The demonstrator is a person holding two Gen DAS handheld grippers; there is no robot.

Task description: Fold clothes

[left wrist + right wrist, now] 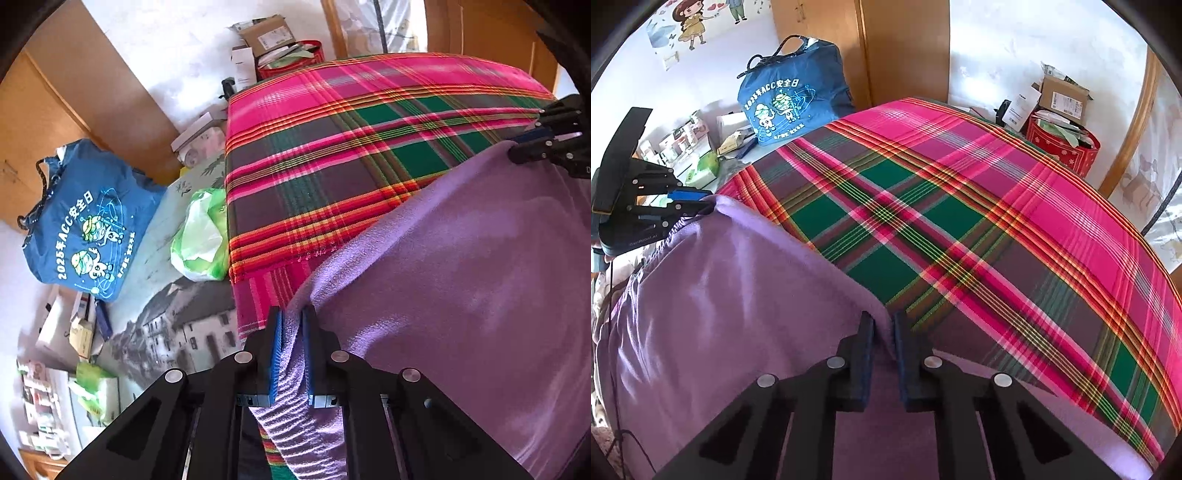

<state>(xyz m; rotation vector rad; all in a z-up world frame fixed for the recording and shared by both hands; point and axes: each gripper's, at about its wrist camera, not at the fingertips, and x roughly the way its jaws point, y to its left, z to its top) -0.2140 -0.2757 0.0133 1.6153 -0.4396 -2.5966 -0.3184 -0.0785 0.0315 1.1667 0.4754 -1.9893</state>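
A purple fleece garment lies over the near part of a plaid cloth that covers the surface. In the left wrist view my left gripper is shut on a corner of the garment, whose ribbed edge hangs down between the pads. In the right wrist view my right gripper is shut on another corner of the purple garment. Each gripper shows in the other's view: the right gripper at the far right edge of the fleece, the left gripper at its far left corner.
A blue tote bag leans against a wooden wardrobe. A green and white plastic bag lies beside the plaid cloth. Boxes and a red bin stand at the far side. Small boxes clutter the left.
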